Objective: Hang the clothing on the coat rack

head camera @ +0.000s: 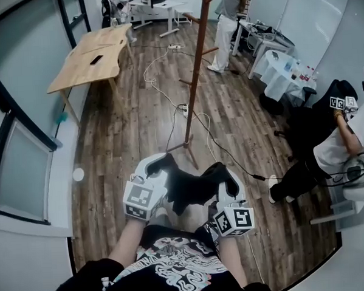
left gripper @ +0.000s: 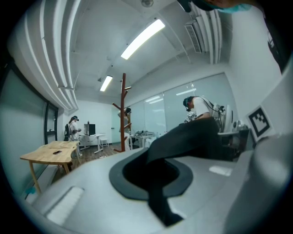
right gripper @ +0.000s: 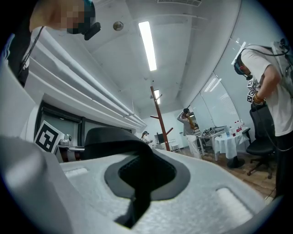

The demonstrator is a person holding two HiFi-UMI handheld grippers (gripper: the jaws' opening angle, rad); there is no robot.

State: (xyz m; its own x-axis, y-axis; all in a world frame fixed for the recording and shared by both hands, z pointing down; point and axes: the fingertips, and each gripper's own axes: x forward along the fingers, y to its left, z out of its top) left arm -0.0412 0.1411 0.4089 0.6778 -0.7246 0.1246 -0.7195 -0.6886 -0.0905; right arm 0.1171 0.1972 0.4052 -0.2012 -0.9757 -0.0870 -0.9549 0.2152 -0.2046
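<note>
A black garment [head camera: 193,187] hangs stretched between my two grippers over the wooden floor, close to my body. My left gripper [head camera: 163,165] is shut on one end of it, and the cloth [left gripper: 185,139] runs out of its jaws to the right. My right gripper [head camera: 225,173] is shut on the other end, where the black cloth [right gripper: 114,137] bunches over the jaws. The brown wooden coat rack [head camera: 196,68] stands just ahead of both grippers, its base close in front of the garment. It also shows far off as a coat rack [left gripper: 123,114] in the left gripper view and a coat rack [right gripper: 158,114] in the right gripper view.
A wooden table [head camera: 95,55] stands at the far left. A white cable [head camera: 167,100] trails across the floor past the rack's base. One person [head camera: 343,148] sits at the right, another person [head camera: 224,24] stands behind the rack, beside a white-covered table [head camera: 281,70].
</note>
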